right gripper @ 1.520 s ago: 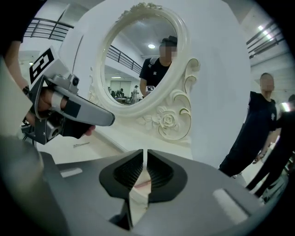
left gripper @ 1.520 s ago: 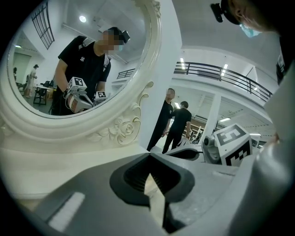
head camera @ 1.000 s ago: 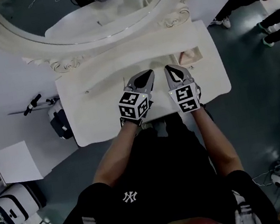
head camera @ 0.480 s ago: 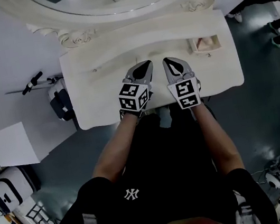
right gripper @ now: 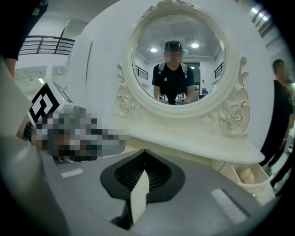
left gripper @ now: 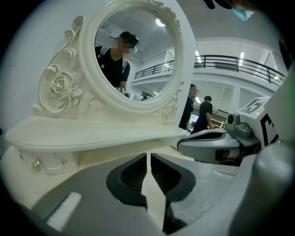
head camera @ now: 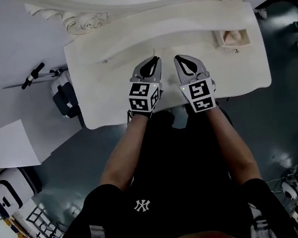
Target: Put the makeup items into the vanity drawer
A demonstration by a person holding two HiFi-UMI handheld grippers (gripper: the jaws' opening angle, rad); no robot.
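Small open drawer: pulled out at the right end of the vanity, just below the right end of the raised shelf. It contains one pale pink item; the item's type cannot be determined. The right gripper view shows the same drawer low at its right edge, with the item inside.

Right tool: left of the drawer and closer to the person, over the cream surface near its front edge. It points toward the shelf. Jaws are closed tip to tip and nothing is held between them, as confirmed in the right gripper view.

Left tool: just beyond the right tool on the side away from the drawer, roughly parallel to it and apart from it. Jaws are brought together and empty, as confirmed in the left gripper view.

Oval mirror: stands behind the shelf, up and left of the drawer, in a carved cream frame. It reflects the person in a black shirt holding both tools.

Floor items, well left of the drawer past the far end of the surface: a black-and-white case and a white box
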